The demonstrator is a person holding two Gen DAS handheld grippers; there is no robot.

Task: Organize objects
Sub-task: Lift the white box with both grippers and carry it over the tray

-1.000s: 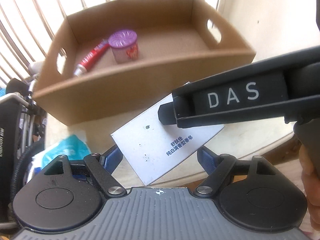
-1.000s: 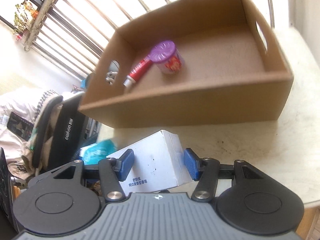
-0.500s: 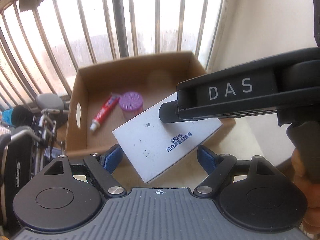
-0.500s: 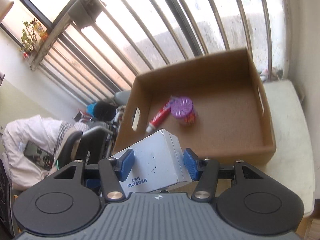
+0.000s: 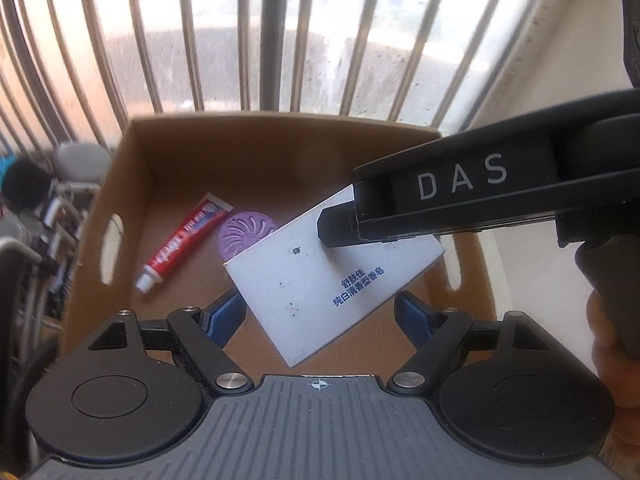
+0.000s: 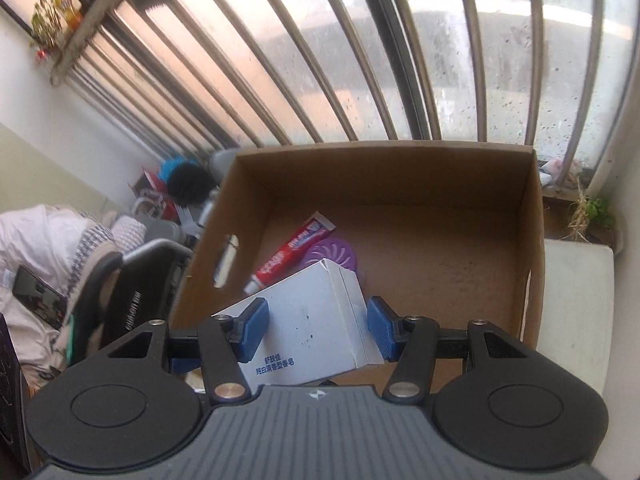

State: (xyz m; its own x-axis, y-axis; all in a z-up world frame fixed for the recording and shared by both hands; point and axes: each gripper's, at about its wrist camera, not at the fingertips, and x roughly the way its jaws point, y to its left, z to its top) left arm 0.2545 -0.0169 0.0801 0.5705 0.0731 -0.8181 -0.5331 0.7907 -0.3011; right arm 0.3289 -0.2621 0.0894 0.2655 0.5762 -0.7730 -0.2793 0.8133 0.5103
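My right gripper (image 6: 316,326) is shut on a white soap box (image 6: 308,320) with blue print and holds it in the air above the near part of a brown cardboard box (image 6: 532,216). In the left wrist view the same soap box (image 5: 332,280) hangs between the open blue fingers of my left gripper (image 5: 322,318), which do not touch it; the right gripper's black body (image 5: 480,196) grips its far end. Inside the cardboard box (image 5: 132,184) lie a red toothpaste tube (image 5: 182,240) and a purple-lidded jar (image 5: 246,232), partly hidden behind the soap box.
Metal window bars (image 6: 360,60) stand right behind the cardboard box. A white tabletop (image 6: 572,300) shows to its right. A wheelchair and piled clutter (image 6: 100,280) lie to the left, below table level. A potted plant (image 6: 592,216) sits at the right by the window.
Both grippers have risen and tipped downward over the cardboard box, carrying the soap box with them. The view into the box is now from above. The grip is unchanged.
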